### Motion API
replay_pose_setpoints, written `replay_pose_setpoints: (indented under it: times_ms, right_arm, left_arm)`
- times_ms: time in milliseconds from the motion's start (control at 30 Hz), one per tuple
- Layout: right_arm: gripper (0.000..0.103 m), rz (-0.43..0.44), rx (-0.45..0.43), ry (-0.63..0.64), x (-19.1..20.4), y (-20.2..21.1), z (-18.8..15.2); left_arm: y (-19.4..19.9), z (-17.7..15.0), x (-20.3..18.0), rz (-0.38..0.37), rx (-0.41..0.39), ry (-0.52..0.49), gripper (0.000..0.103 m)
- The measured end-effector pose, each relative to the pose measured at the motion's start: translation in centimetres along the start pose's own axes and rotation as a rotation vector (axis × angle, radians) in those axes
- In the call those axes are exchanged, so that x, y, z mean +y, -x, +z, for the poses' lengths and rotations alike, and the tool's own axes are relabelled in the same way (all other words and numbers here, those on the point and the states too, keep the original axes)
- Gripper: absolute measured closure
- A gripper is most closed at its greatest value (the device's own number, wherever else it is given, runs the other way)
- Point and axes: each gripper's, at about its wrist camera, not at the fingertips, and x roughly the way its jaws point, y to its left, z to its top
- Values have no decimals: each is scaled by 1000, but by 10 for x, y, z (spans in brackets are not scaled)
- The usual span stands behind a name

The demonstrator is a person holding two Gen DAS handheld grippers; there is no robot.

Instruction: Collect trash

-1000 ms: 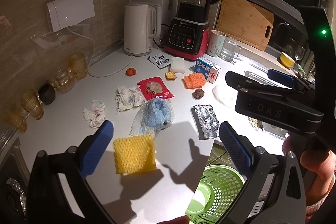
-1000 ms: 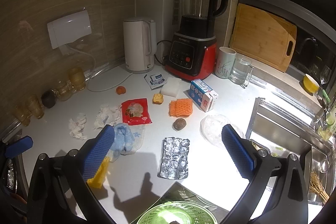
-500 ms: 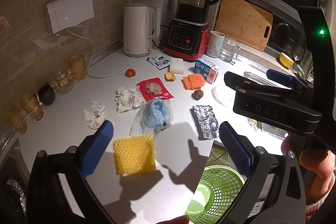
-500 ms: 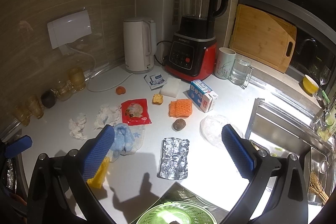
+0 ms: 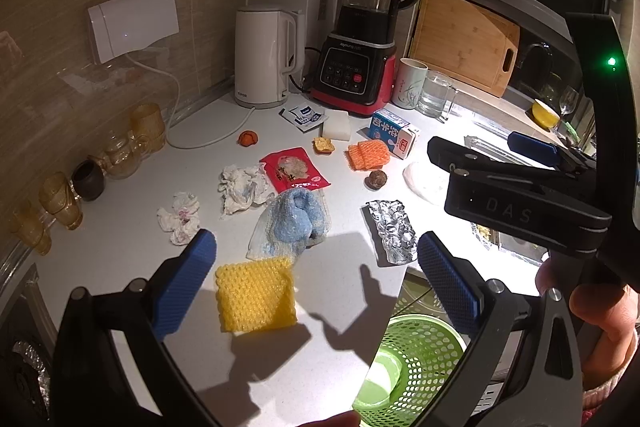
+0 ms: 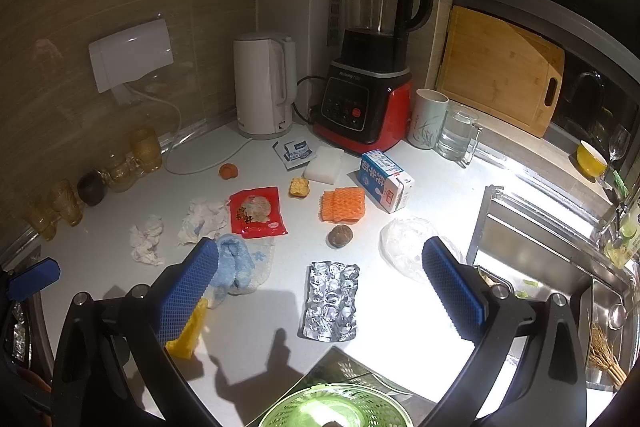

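Note:
Trash lies scattered on the white counter [image 5: 344,303]: a yellow foam net [image 5: 256,293], a blue cloth in mesh [image 5: 296,221], crumpled tissues [image 5: 240,187], a red snack packet [image 5: 294,169], an orange foam net [image 5: 368,155], a foil blister sheet [image 5: 394,235] and a milk carton [image 5: 394,137]. A green mesh bin [image 5: 412,375] sits below the counter's front edge. My left gripper [image 5: 316,287] is open and empty above the yellow net. My right gripper [image 6: 320,291] is open and empty above the foil sheet [image 6: 330,301]; it also shows in the left wrist view [image 5: 516,167].
A white kettle [image 5: 264,67], a red-and-black blender [image 5: 360,27], a mug [image 5: 410,83], a glass jug [image 5: 436,95] and a wooden board [image 5: 468,43] line the back. Amber glasses [image 5: 60,199] stand along the left wall. A steel sink [image 6: 540,267] is at right.
Both grippers stay open and nearly still; the left view has drifted only slightly. Nothing on the counter has moved.

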Motion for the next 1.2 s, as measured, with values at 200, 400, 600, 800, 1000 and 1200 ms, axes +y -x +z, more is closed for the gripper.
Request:
replay_pose_setpoints:
  times_ms: [200,400,600,800,1000,1200]
  right_arm:
    - [2,2,1,-3,-1,0,0]
    - [2,1,3,-1,-1,0,0]
    - [2,-1,9,-3,-3,-3,-1]
    - [2,-3,6,0,-6,-7,-5]
    - [2,10,24,5,-18,-26,-23]
    - [2,26,80,30,-27,-59,-51]
  left_arm:
    - [0,0,0,1,0,-1,6]
    - [-1,1,1,1,1,-2,6]
    - [-2,0,3,-2,6,1,6]
    - [-7,-7,3,9,14,-17,6]
    - [-27,-29,2,4,43,-59,6]
    - [-61,-55,6,32,103,-67,7]
